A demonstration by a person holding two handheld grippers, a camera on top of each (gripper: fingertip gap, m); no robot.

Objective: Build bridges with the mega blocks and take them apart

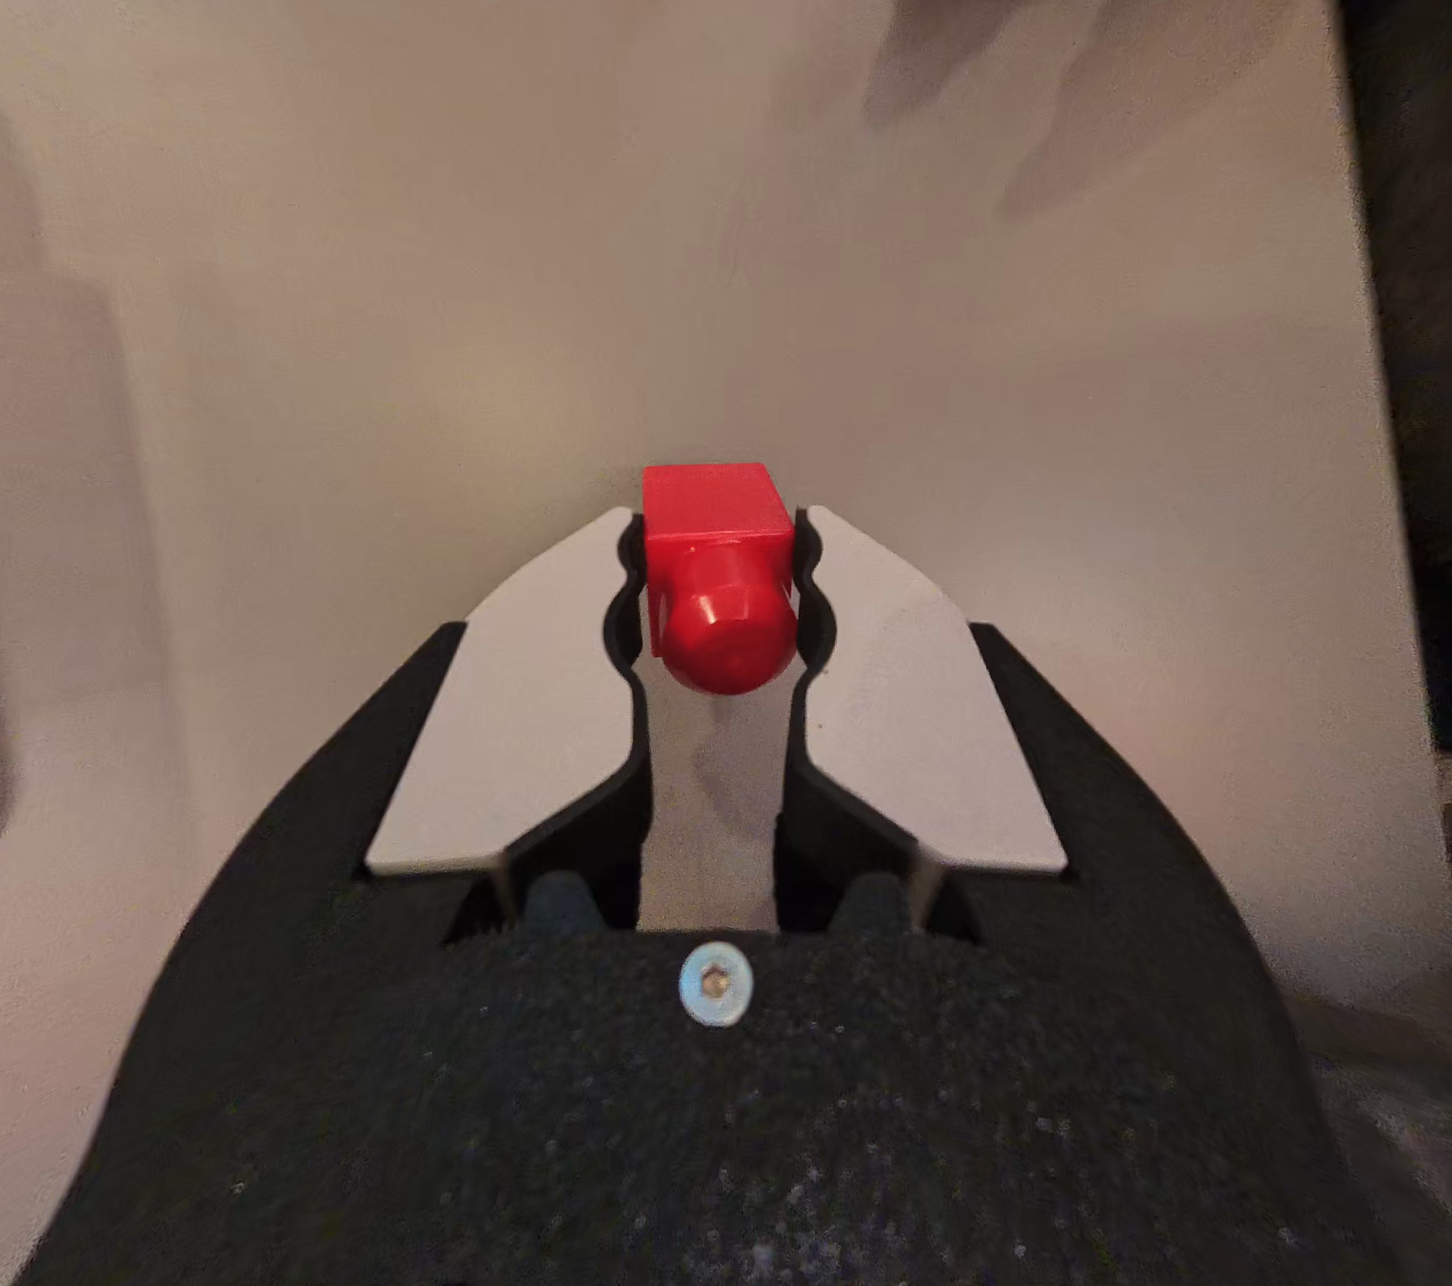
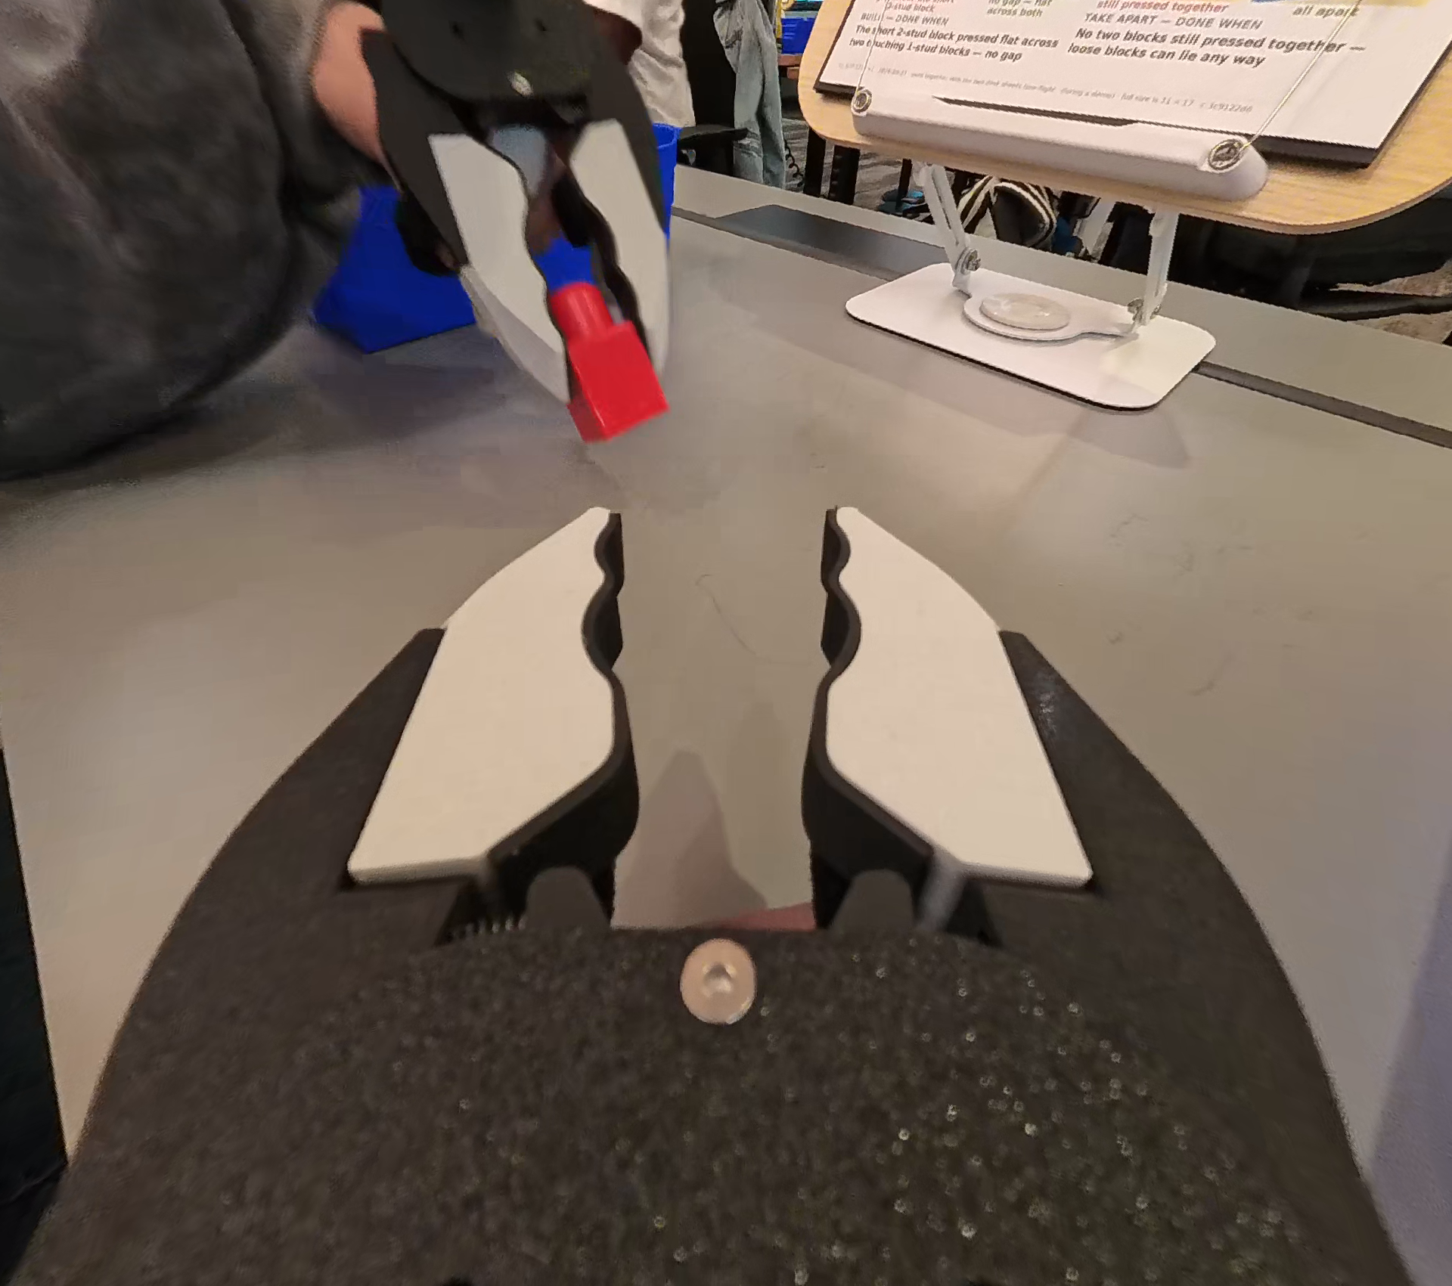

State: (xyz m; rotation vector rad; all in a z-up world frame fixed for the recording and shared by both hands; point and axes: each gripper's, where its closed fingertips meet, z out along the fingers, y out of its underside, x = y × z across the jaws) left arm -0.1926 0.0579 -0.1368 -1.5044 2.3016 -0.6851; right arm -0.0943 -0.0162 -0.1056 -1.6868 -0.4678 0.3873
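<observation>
left gripper [image 1: 719, 541] jaws clamp a red block [image 1: 711, 526], stud pointing back at its camera, long axis along the fingers; right gripper [image 2: 721, 526] jaws gape narrowly above the bench [image 2: 1021, 581].

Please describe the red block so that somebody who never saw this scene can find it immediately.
Start at the grey table and find the blue bin at its far left. In front of the bin the left gripper points down, shut on the red block, above the tabletop. It is the only red piece: a small cube with one round stud.
</observation>
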